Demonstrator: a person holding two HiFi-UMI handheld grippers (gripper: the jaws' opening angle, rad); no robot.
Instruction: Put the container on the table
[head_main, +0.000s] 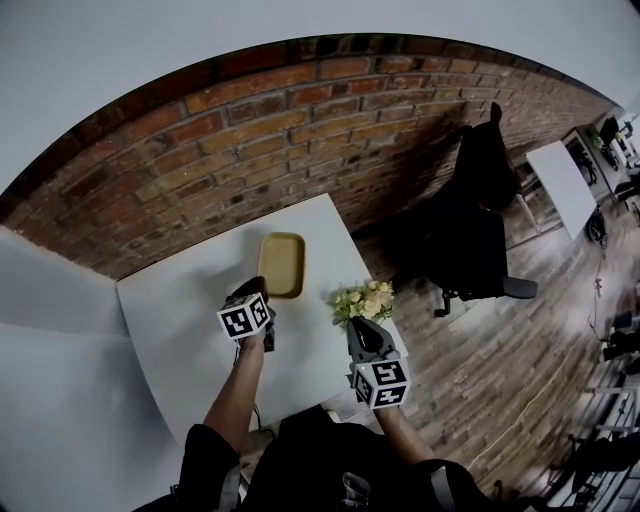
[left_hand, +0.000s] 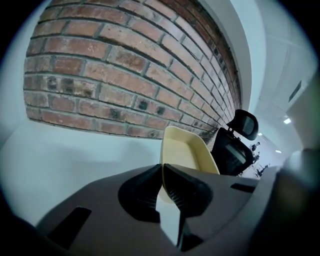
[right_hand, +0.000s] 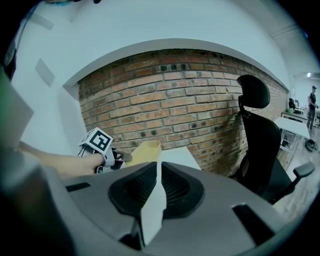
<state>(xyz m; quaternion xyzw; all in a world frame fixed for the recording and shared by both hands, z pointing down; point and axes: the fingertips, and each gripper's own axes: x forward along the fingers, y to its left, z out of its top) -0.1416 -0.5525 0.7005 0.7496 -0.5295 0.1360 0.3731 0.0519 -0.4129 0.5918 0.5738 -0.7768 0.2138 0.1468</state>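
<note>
A shallow yellow container (head_main: 281, 264) lies lengthwise over the far middle of the white table (head_main: 180, 330). My left gripper (head_main: 260, 288) is at its near end, jaws shut on the near rim of the container (left_hand: 187, 155). In the right gripper view the left gripper (right_hand: 119, 157) holds the container (right_hand: 145, 149) by that end. I cannot tell whether the container rests on the table or hangs just above it. My right gripper (head_main: 362, 332) hovers at the table's near right, shut with nothing in it (right_hand: 158, 165).
A bunch of pale flowers (head_main: 365, 300) sits on the table just beyond my right gripper. A brick wall (head_main: 250, 130) runs behind the table. A black office chair (head_main: 480, 220) stands to the right, and another white table (head_main: 562, 185) is farther right.
</note>
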